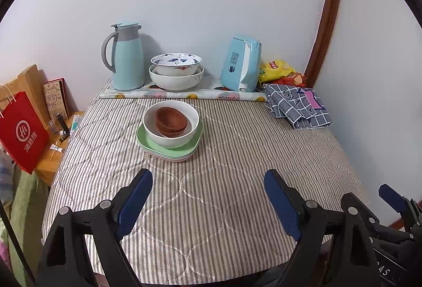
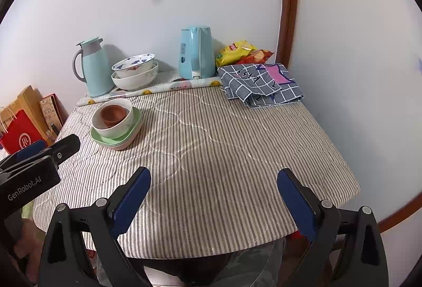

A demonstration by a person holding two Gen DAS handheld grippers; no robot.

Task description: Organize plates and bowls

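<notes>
A white bowl holding two nested brown bowls sits on a stack of green and pink plates on the striped table. Behind it a blue-patterned bowl rests inside a larger white bowl. My left gripper is open and empty over the near table, short of the stack. My right gripper is open and empty over the near edge; the stack, the white bowl and the brown bowls lie to its far left, the back bowls beyond.
A teal thermos, a blue kettle, snack bags and a folded checked cloth line the back of the table. A red bag and side shelf stand at the left. The right gripper's finger shows at the right.
</notes>
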